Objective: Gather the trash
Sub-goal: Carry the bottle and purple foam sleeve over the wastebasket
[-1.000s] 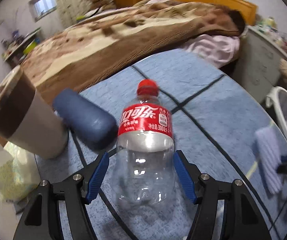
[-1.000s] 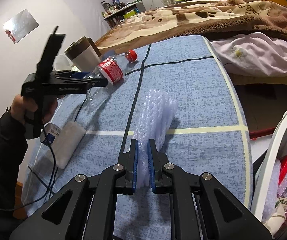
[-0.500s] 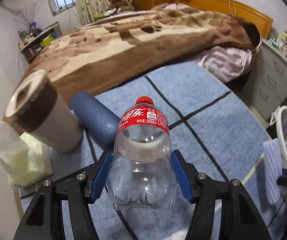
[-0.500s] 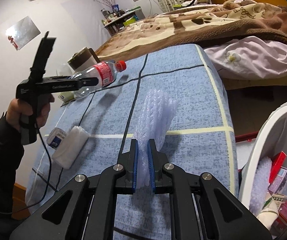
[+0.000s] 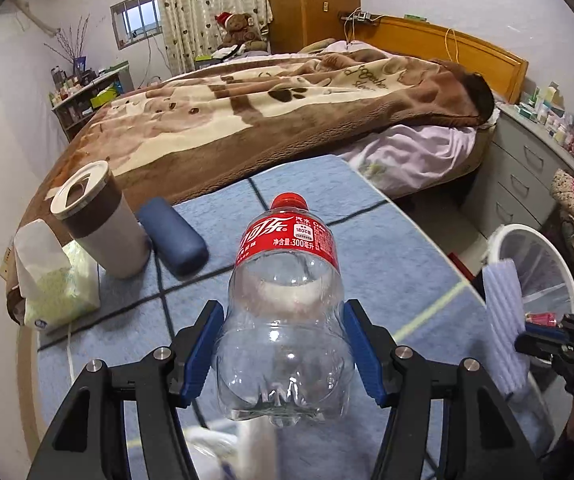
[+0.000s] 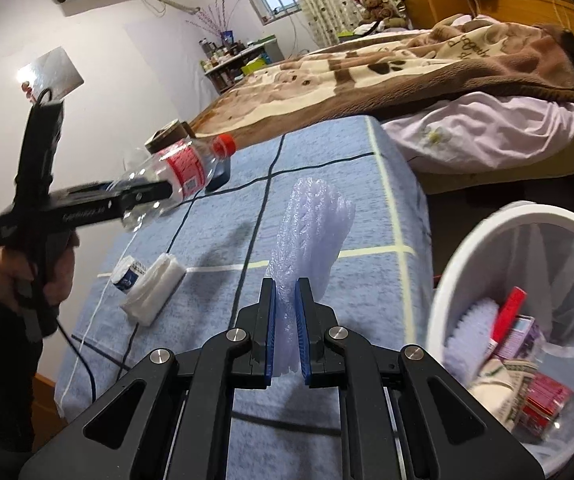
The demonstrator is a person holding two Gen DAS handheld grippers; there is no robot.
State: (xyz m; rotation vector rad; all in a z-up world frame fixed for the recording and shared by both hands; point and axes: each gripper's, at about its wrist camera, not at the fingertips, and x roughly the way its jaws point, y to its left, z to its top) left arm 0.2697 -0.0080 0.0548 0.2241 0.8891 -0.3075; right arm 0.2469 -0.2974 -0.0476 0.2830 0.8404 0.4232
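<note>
Left wrist view: the left gripper has its jaws clamped on an empty clear bottle, held above the blue-covered table.

Right wrist view: the right gripper pinches a bubble wrap roll over the table's near edge, beside the white bin.
</note>
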